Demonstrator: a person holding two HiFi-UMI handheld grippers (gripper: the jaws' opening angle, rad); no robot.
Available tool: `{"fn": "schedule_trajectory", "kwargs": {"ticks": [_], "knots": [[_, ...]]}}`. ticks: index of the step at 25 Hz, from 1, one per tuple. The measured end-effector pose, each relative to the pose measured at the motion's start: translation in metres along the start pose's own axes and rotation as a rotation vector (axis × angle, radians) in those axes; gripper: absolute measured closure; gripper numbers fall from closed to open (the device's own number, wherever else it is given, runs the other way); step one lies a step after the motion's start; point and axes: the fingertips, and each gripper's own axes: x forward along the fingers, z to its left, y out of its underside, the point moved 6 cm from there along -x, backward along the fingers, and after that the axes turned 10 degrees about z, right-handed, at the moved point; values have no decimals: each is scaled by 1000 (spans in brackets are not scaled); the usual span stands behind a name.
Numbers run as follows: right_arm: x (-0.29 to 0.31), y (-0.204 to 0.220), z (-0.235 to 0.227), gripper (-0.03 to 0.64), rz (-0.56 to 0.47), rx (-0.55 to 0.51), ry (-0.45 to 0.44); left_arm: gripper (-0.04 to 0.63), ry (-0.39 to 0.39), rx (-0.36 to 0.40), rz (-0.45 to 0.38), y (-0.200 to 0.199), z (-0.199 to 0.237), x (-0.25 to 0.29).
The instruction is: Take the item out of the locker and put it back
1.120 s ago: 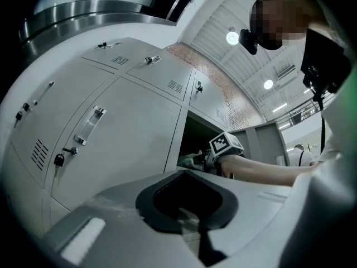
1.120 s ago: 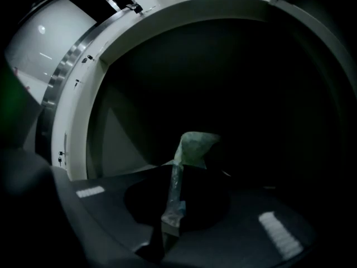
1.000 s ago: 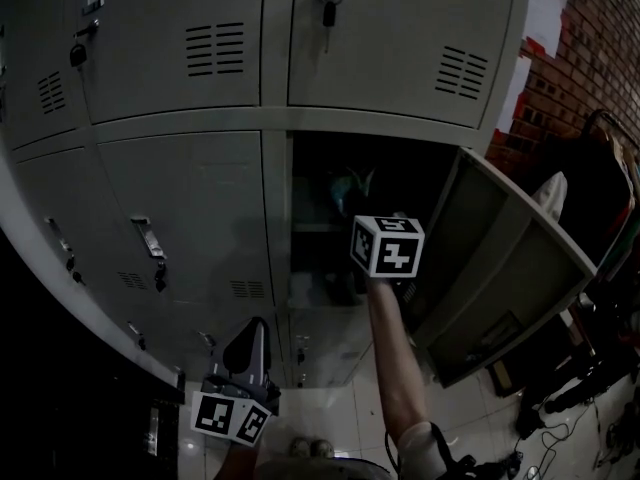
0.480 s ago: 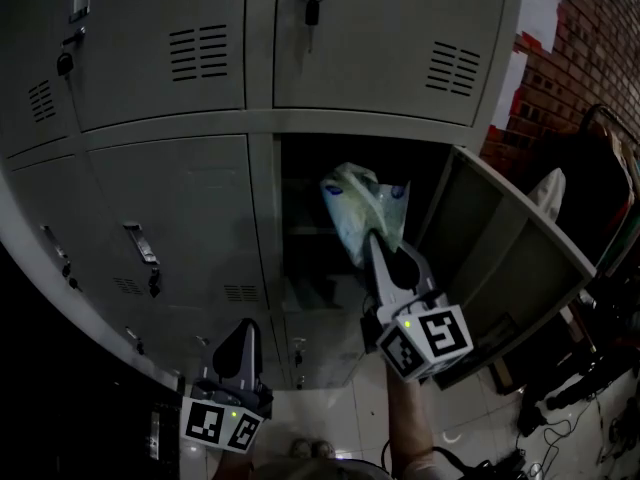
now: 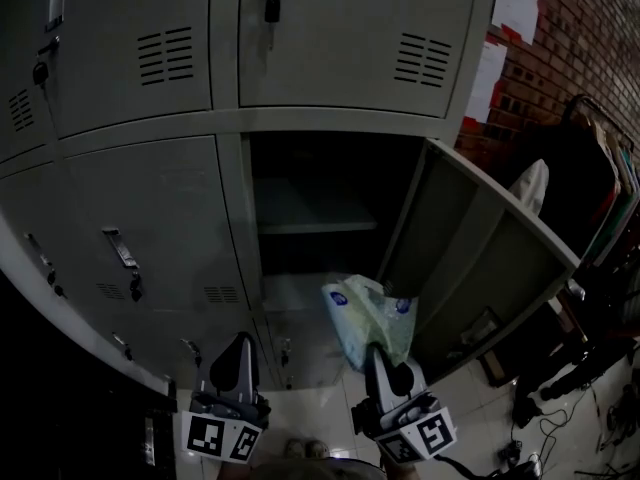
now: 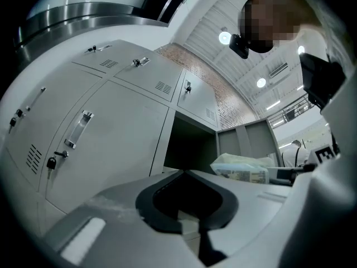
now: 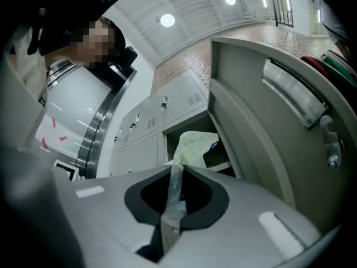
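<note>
Locker [image 5: 240, 218] compartment is open, door [image 5: 480, 268] standing wide to the right, so the way in and out is free. Bag [image 5: 368, 313] is outside, in the air just in front of the opening. Right tongs [image 5: 377, 360] are clamped on a thin strip of its film; for a light load a pinch looks enough. Bag is pale crinkled plastic with blue print, soft. Left tongs [image 5: 238, 346] closed, empty, parked low, off the path.

Right claw [image 7: 177, 170] clamped on thin edge of pale green plastic pack [image 7: 192, 147], sticking out toward 12. Open locker bay [image 7: 218, 152] behind it, door [image 7: 262, 133] swung out at 2.
</note>
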Motion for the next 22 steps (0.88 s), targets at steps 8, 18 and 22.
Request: {"fn": "schedule_trajectory", "kwargs": {"ticks": [8,18,22], "knots": [[-2,-3,0,601,-7,-2,-15,591,1,5,-13,-5,-8,0],[-19,1,0,600,7,2,1,591,-14,8,-3,-4,-7,0],[-1,-28,-3,600,-55,7,-45,591,-8,7,-5,-4,-8,4]]}}
